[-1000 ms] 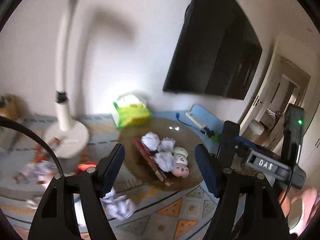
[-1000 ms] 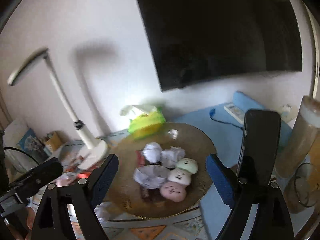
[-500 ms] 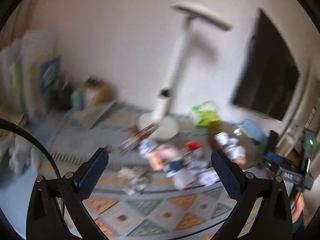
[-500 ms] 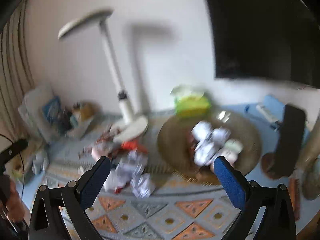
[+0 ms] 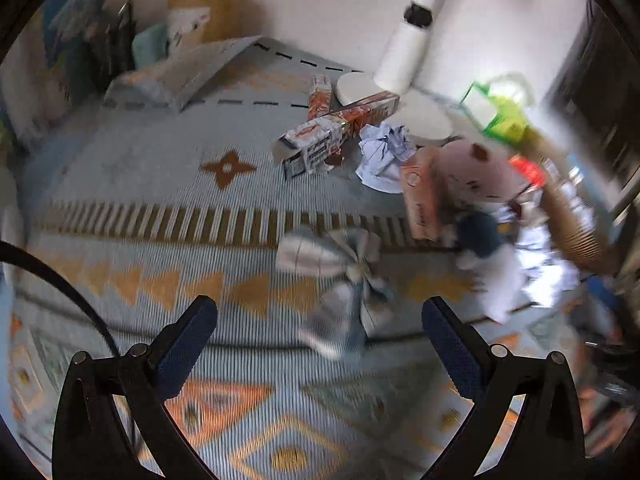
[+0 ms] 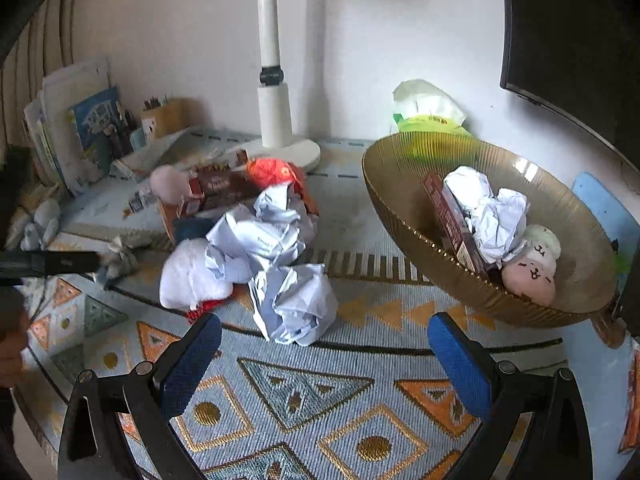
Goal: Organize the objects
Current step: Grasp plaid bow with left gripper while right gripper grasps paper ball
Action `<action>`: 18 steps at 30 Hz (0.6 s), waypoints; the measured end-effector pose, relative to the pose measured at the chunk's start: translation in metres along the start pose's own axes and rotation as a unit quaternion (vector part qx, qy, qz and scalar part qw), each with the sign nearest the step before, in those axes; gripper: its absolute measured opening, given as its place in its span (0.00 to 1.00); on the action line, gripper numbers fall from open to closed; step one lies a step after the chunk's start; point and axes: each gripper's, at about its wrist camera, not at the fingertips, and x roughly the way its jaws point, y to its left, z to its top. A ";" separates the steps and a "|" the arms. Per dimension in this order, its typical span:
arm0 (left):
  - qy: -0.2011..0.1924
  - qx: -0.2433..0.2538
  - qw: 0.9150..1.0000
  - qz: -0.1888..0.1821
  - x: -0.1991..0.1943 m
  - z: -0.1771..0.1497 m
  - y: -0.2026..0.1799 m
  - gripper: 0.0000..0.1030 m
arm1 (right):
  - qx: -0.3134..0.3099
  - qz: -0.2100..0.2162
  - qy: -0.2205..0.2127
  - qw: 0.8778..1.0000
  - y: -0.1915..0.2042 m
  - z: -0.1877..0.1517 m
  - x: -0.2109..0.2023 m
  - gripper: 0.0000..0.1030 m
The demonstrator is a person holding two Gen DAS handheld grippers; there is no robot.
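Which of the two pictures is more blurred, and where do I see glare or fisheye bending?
Left wrist view: motion blur smears the grey crumpled paper and the pink plush toy, worst toward the right edge. Right wrist view: mostly sharp; the crumpled paper pile is crisp, a bright glare spot sits on the bowl rim, and the wall and screen edges curve.

A patterned mat (image 6: 304, 400) carries crumpled paper (image 6: 294, 304), a ribbed bowl (image 6: 400, 200) and a lamp base (image 6: 288, 152).
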 end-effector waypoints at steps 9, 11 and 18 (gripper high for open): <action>-0.021 0.052 0.997 0.054 0.021 0.004 -0.029 0.76 | 0.045 0.024 0.057 0.997 -0.018 0.001 0.023 1.00; -0.026 0.051 0.997 0.052 0.019 0.002 -0.028 0.67 | 0.047 0.018 0.064 0.997 -0.017 0.002 0.026 1.00; -0.041 0.057 0.996 0.052 0.017 -0.001 -0.032 0.47 | 0.061 0.034 0.082 0.994 -0.008 0.012 0.040 1.00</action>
